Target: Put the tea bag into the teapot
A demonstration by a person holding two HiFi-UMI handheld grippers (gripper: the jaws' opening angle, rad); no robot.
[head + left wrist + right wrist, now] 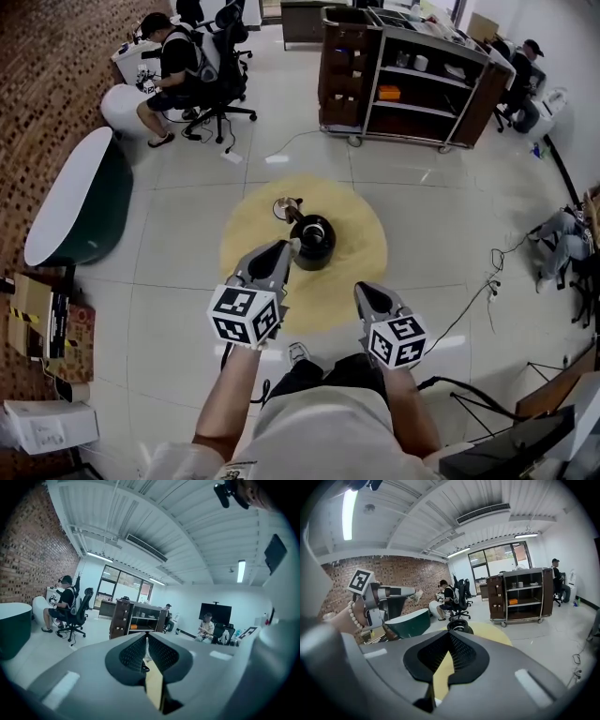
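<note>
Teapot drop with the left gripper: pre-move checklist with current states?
1. Tea bag gripped: ok, the left gripper is shut on it.
2. Teapot mouth open: ok, the lid lies beside it on the table.
3. Bag above the mouth: cannot tell; in the head view the tip sits at the pot's near-left edge.
4. Right gripper out of the way: ok, shut, empty, back from the pot.
5. Bag hanging free below the jaws: cannot tell.
</note>
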